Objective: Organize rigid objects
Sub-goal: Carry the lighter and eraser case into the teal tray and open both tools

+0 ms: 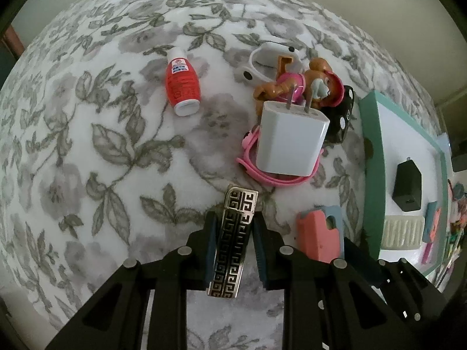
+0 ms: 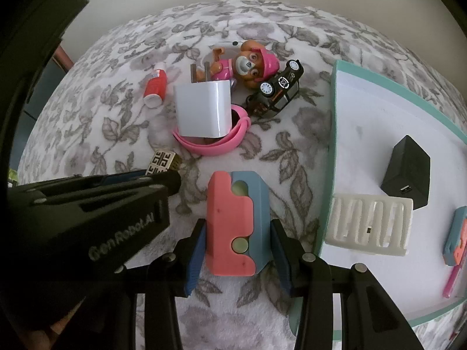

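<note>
Left gripper (image 1: pixel 233 250) is clamped on a metal lighter (image 1: pixel 233 239) with a black Greek-key pattern. Right gripper (image 2: pixel 238 248) grips the pink-and-blue block (image 2: pixel 233 221), just off the teal tray (image 2: pixel 335 110). "GenRoboAI" reads on the left gripper.

Pretty dim, soft light on my feeds, no hard shadows or glare. Heavy fisheye bend at the edges with dark corners; the blanket (image 1: pixel 102 145) looks slightly soft, a bit grainy.
</note>
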A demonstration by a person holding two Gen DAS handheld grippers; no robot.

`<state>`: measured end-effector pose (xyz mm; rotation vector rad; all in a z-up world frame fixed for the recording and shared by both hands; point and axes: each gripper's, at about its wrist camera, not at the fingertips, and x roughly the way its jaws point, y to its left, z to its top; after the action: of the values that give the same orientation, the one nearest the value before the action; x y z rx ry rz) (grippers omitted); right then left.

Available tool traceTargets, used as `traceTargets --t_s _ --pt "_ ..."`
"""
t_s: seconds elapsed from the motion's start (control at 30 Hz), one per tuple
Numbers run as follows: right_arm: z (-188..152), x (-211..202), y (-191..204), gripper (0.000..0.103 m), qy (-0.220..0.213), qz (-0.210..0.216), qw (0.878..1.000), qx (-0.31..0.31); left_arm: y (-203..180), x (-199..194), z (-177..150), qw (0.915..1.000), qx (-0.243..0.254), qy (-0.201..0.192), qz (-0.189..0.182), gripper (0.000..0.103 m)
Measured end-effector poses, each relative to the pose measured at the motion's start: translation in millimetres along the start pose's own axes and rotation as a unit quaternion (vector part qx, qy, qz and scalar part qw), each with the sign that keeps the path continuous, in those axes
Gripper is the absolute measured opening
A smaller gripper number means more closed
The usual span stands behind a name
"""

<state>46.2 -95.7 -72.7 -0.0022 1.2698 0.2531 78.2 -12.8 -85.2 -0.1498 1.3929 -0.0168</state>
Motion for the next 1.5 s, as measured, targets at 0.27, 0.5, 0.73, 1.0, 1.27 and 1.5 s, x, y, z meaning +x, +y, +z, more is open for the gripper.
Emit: traceTargets --t_s 0.27,0.5,0.73,1.0,1.27,1.5 --pt "3 -7 -5 0.045 -0.009 0.009 1.000 0.013 8 -11 5 0.9997 -0.006 -0.013 -0.020 0.022" --pt "6 -25 -9 0.045 -0.029 0.022 0.999 0.019 12 -41 10 0.9986 -0.009 -0.044 -0.029 0.021" --pt "9 -48 -16 0.045 -0.057 0.028 0.998 0.027 14 -67 14 0.9957 0.000 -0.086 -0.035 0.021" --pt "13 -74 -29 0.045 -0.095 0.030 0.994 0.047 16 -104 12 0.9895 -0.001 -0.138 -0.042 0.021" --pt "13 -105 -61 0.045 -0.129 0.017 0.988 0.089 -3 -130 7 0.9840 0.024 -0.170 -0.049 0.021" --pt "3 -114 -107 0.045 -0.119 -0.012 0.982 0.148 -43 -130 -1 0.9818 0.069 -0.157 -0.081 0.021"
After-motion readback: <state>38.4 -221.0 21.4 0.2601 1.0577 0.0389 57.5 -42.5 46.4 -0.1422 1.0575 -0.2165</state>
